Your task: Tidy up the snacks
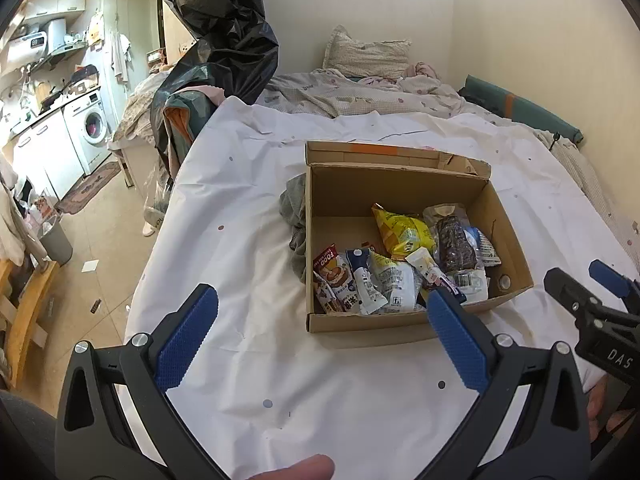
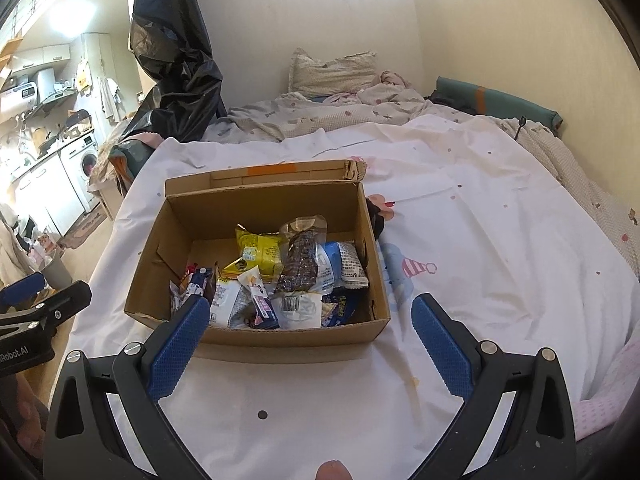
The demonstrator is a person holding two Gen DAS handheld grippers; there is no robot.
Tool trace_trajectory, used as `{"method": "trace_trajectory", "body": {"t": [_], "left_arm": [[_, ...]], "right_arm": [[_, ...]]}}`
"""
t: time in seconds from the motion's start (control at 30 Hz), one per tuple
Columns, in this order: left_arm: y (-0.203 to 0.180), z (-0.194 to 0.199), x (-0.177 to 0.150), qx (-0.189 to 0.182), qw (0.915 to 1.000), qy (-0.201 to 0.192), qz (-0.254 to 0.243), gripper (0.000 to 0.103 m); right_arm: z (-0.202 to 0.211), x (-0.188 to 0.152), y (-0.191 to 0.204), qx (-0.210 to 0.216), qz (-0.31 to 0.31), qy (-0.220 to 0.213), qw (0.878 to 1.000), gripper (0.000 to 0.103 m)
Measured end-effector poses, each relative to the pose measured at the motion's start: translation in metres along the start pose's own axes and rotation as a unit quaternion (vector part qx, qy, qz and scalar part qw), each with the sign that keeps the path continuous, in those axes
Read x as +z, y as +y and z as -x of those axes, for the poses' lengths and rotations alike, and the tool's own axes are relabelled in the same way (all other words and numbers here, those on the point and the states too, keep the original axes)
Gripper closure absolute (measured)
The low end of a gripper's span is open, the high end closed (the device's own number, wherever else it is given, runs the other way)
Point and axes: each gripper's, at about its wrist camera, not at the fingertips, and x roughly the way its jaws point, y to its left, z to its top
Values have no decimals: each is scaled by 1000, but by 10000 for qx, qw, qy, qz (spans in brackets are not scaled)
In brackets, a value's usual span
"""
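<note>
An open brown cardboard box (image 1: 404, 320) is sitting on a white sheet (image 1: 248, 240) spread over the bed, and the snacks are lying inside it in a loose heap toward the near wall: a yellow crinkled packet (image 1: 402, 232), a dark brown bar in clear wrap (image 1: 454, 244), a white and blue pouch (image 1: 362, 282) and a red-topped packet printed FOOD (image 1: 330, 272), among others too jumbled to tell apart. The left gripper (image 1: 320, 312) is hovering over the sheet just short of the box with its blue-padded fingers (image 1: 186, 336) spread wide, gripping nothing. The right gripper (image 2: 308, 320) is hanging likewise before the box's near wall, released and empty. A grey crumpled cloth (image 1: 294, 208) is lying against the box's left wall. Beyond, a checked pillow (image 1: 366, 54), a rumpled patterned duvet (image 1: 360, 94) and a black plastic bag (image 1: 224, 40) are crowding the far end of the bed, with a white washing machine (image 1: 90, 128) standing off to the left.
</note>
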Motion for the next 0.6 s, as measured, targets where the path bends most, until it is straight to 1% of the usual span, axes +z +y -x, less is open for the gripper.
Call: {"method": "trace_trajectory", "body": {"t": [0.6], "left_arm": [[0,0,0,-80,10000,17,17,0]], "right_arm": [[4,1,1,-41,39,-79,10000,0]]}}
